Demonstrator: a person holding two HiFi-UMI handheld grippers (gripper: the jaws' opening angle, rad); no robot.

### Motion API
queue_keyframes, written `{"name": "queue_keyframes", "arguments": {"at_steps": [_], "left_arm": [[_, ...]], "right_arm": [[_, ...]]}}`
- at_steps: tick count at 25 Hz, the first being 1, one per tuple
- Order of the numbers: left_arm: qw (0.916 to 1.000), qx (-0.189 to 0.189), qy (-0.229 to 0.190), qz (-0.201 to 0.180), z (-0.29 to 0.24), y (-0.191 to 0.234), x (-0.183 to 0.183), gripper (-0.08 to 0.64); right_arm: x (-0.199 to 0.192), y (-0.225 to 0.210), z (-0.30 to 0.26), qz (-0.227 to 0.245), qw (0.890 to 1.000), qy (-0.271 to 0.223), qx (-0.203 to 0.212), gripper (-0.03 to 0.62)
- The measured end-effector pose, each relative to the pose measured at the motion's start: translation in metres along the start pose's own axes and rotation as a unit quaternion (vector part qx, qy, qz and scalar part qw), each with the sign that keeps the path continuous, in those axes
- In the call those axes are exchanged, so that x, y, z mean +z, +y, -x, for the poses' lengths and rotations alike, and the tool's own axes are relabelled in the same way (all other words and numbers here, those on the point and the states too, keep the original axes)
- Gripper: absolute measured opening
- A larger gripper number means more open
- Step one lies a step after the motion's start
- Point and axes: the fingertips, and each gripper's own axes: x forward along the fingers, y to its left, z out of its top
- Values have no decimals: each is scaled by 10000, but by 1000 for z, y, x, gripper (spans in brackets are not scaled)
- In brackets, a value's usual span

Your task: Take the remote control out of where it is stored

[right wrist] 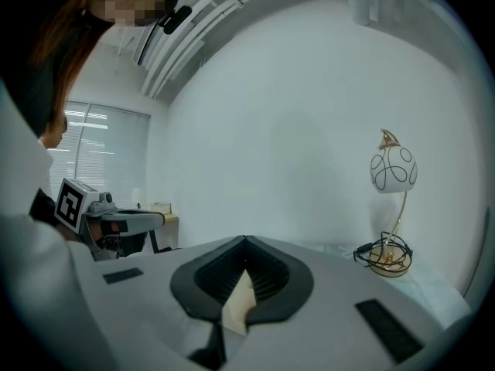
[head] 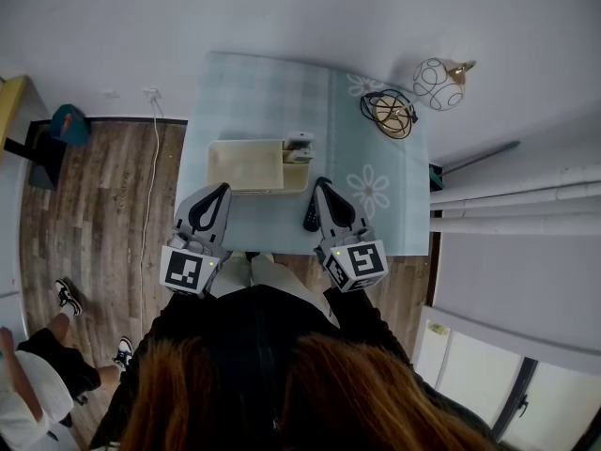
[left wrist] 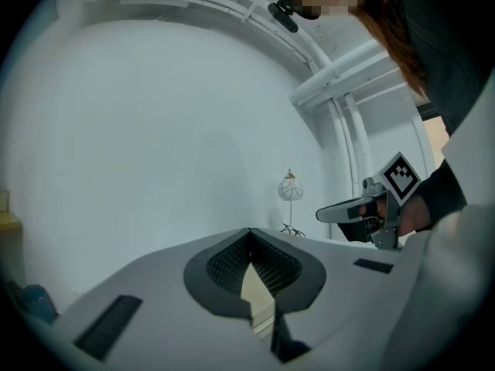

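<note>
Resting on table (head: 263, 101): cream box (head: 246, 165), remote (head: 299, 146) beside; lamp (head: 439, 83), cable (head: 388, 114) far-right.

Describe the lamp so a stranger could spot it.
Find the pale blue, flower-printed table. At its far right corner stands the lamp: the only globe there, white with dark swirling lines and a cable coiled at its base.
</note>
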Motion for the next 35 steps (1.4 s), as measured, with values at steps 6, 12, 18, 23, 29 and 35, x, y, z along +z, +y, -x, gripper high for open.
{"name": "queue_keyframes", "arguments": {"at_steps": [6,12,18,23,29,35], "left_arm": [[10000,35,-32,31,1,2,1,6],[9999,113,21,19,3,5,1,6],[9999,165,23,28,6,7,-2,6],[9998,206,39,25,9,10,-3,6],[9997,217,74,12,9,11,-4,6],[9998,186,107,-8,9,10,-6,6]], "right_arm": [[-14,-10,-16,34,9996,159,-220,15],[-33,-25,-45,-72,9974,344,-621,104],[-52,-30,-73,-109,9950,474,-871,180],[-74,-41,-90,-112,9891,848,-1197,259],[-91,-48,-102,-390,9852,911,-1397,264],[-107,-47,-105,-618,9802,1035,-1574,262]]}}
